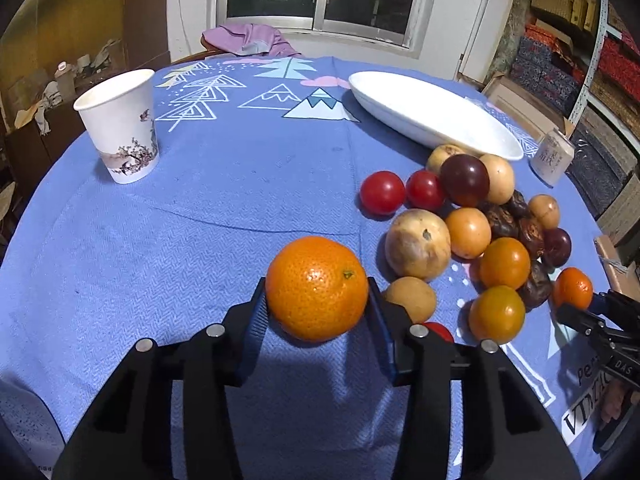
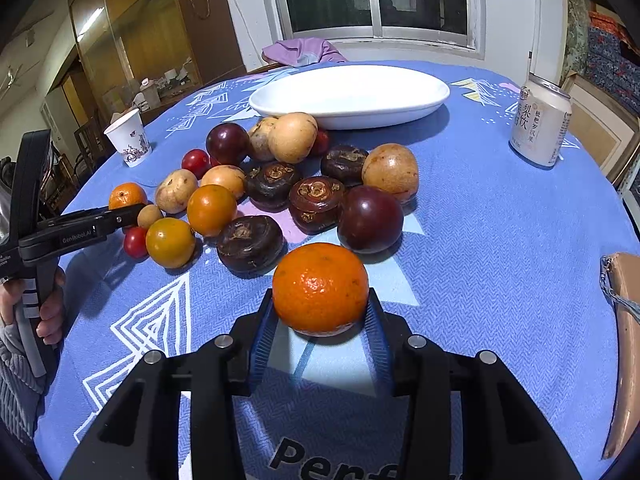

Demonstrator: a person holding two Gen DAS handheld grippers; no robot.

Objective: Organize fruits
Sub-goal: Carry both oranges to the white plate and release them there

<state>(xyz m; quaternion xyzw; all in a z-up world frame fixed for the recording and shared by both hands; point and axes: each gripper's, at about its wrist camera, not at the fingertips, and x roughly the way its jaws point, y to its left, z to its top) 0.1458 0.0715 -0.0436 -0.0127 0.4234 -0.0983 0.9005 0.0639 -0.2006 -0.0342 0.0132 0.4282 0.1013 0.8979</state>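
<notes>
- Between the blue ribbed pads of the left gripper [image 1: 317,300] sits a round, dimpled orange mandarin [image 1: 317,288] — both pads press its sides, near the left edge of the fruit pile.
- Clamped in the right gripper [image 2: 320,304] is a second round orange mandarin [image 2: 320,289], held at the near edge of the pile.
- Just beyond that second fruit lie a dark purple plum [image 2: 370,219] and flat, dark brown water chestnuts [image 2: 250,243]; small red cherry tomatoes [image 1: 382,192] and tan round fruits [image 1: 417,243] fill out the heap.
- Past the pile, touching its far side, rests a white oval ceramic dish [image 2: 352,96] — nothing in it.
- A white paper cup with a blossom print [image 1: 120,126] stands far left, well apart from the fruit.
- A pale drink can [image 2: 540,124] stands far right on the blue patterned tablecloth [image 1: 220,200].
</notes>
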